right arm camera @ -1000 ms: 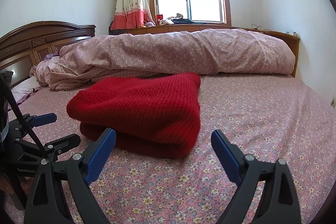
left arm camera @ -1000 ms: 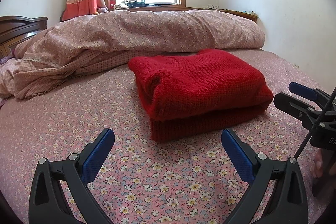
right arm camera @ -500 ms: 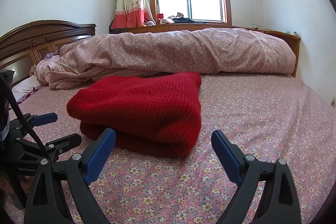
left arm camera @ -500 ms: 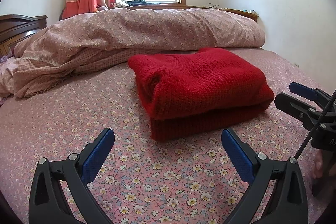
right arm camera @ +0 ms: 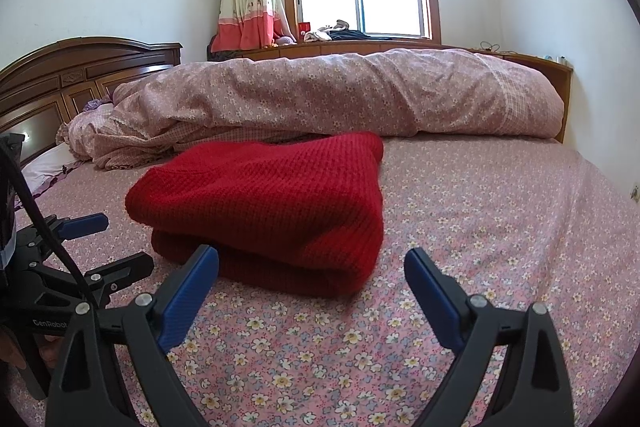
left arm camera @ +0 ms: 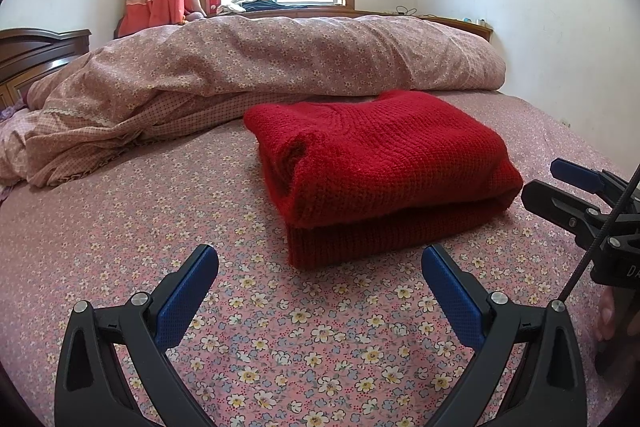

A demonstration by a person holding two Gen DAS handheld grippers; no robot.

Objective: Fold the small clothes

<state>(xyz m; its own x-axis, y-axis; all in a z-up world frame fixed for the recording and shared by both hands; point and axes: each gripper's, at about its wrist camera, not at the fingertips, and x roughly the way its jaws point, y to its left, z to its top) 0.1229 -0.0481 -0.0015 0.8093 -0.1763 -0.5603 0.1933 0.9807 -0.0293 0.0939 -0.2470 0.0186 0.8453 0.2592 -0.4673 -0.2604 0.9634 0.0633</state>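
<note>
Two fisheye views of a nearly static moment. Left wrist view: the left gripper hovers low over the floral bedsheet, fingers spread wide and holding nothing. The red knitted sweater lies just ahead as a compact folded bundle, apart from both fingertips. The right gripper shows at the right edge, also released. Against the frames a second ago, only the bunched duvet has shifted slightly in frame; the bundle keeps its shape. Right wrist view: the right gripper is likewise spread and empty, its left fingertip overlapping the sweater in the picture; contact cannot be judged. Little differs from earlier here. Judgement: folding appears complete, both tools disengaged.
</note>
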